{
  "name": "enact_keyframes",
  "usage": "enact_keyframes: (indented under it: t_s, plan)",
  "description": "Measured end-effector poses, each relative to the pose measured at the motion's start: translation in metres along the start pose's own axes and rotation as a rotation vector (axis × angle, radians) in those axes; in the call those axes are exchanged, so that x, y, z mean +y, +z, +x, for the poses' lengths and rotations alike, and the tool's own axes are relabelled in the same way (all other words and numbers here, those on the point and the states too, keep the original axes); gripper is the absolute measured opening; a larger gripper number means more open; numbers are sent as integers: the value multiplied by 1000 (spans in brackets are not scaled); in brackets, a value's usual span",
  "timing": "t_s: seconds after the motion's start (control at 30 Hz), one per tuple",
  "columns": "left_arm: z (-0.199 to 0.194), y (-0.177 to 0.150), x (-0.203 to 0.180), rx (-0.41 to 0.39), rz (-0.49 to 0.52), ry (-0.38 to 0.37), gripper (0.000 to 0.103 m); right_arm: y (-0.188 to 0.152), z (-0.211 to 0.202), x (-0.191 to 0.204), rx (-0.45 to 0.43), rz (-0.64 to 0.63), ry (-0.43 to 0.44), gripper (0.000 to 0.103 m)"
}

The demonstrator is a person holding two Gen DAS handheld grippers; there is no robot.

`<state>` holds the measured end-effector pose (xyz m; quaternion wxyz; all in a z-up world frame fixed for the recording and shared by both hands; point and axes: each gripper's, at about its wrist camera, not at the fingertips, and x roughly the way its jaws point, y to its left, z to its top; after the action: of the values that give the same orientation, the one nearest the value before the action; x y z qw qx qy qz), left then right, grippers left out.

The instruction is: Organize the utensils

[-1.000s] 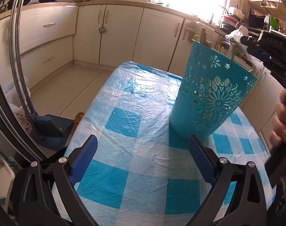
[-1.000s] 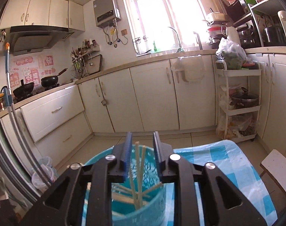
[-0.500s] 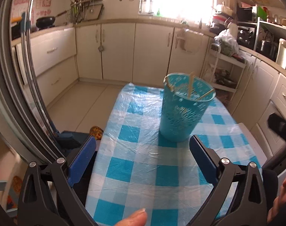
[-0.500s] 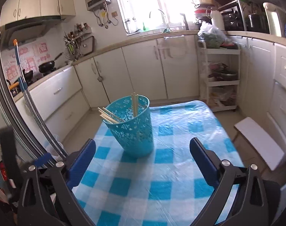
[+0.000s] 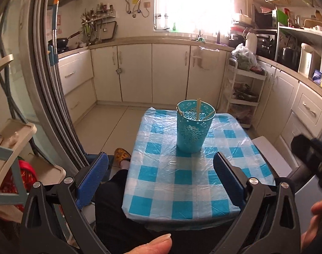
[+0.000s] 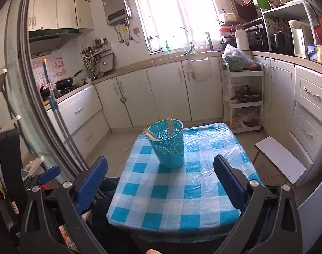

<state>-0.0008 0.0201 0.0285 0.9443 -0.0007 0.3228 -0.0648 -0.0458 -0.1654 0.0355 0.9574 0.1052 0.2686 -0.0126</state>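
- While the checked counter [image 5: 182,182] is viewed from its near end, the left gripper [image 5: 161,180] is held with its jaws wide apart and nothing between them.
- The right gripper [image 6: 161,182] is likewise spread wide and empty, well apart from the holder.
- The turquoise holder [image 6: 168,144] is set upright toward the counter's far end.
- Wooden chopsticks [image 6: 170,127] are seen inside it, leaning on the rim.
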Motion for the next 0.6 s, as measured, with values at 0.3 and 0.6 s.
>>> enact_keyframes:
  t_s: [0.3,0.6]
  plan:
    - [-37,-2,10,-68,-23,48,96,-5,-32,11,-67,-30,-31,96]
    - [-52,-3,15,-87,-35,83,96,-8,-43,16,-90,-55,-13,96]
